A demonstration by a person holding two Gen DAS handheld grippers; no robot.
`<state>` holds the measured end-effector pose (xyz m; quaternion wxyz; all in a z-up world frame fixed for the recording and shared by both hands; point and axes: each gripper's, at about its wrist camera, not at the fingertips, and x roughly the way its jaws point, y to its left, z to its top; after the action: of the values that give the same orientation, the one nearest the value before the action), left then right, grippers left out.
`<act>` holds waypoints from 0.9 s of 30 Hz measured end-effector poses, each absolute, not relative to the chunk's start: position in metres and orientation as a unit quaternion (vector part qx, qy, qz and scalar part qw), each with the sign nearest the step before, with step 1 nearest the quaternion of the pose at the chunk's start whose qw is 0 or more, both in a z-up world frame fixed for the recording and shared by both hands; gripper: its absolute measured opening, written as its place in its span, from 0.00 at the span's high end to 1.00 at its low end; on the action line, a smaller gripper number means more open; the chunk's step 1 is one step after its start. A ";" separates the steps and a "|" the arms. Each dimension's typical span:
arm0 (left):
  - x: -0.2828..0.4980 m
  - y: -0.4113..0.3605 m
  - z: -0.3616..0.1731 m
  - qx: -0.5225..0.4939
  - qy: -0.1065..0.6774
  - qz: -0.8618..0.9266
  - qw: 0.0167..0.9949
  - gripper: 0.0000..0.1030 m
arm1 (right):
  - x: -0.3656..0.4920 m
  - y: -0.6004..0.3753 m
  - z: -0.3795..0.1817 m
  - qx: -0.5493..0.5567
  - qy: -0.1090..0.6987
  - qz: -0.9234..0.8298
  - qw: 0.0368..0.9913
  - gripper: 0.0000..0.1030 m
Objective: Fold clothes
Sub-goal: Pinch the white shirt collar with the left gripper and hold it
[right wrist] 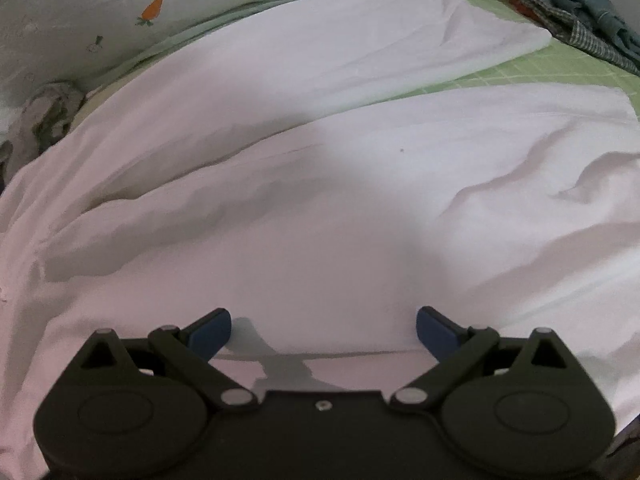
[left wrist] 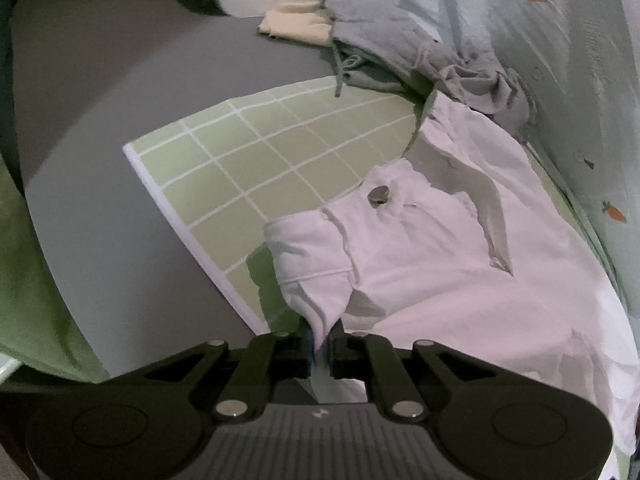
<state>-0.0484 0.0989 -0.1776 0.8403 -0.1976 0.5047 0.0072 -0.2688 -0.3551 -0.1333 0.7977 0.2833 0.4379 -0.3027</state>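
Nearest in the left wrist view, the left gripper [left wrist: 320, 344] has its jaws pinched together on a fold of the white cotton trousers with a metal waist button [left wrist: 420, 272], at the waistband corner, which rises off the bed toward the fingers; that grip looks meant to lift or carry the waist edge over for a fold. The right gripper [right wrist: 324, 330] hangs with its blue-padded fingers [right wrist: 210, 334] spread wide and nothing between them, just above the cloth near a low crease, seemingly placed to pin or take up the fabric there.

Past the grippers, the trousers lie spread across the pale green grid-patterned sheet [left wrist: 256, 160], their two legs [right wrist: 360, 52] stretching away side by side with a strip of sheet showing between them, rumpled rather than smoothed. How many folds they already carry I cannot judge.

Farther off sit a crumpled grey drawstring garment [left wrist: 384, 64] and a folded cream cloth [left wrist: 296, 22]. A light quilt printed with orange carrots [left wrist: 560, 60] runs along the right.
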 end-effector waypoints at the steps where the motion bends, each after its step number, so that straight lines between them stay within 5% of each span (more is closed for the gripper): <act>1: -0.048 0.099 -0.178 -0.202 0.506 0.010 0.839 0.90 | -0.274 -0.359 -0.131 0.293 0.429 -0.299 0.800 0.02; 15: -0.043 0.095 -0.180 -0.219 0.521 0.050 0.823 0.85 | -0.454 -0.455 -0.141 0.574 0.211 -0.332 0.718 0.00; 27: -0.038 0.073 -0.177 -0.161 0.526 0.082 0.831 0.84 | -0.564 -0.522 -0.137 0.551 0.154 -0.461 0.678 0.00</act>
<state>-0.0381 0.0732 -0.1771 0.8313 -0.1608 0.5257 0.0816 -0.5639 -0.5223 -0.1372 0.6784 0.5512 0.1541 -0.4606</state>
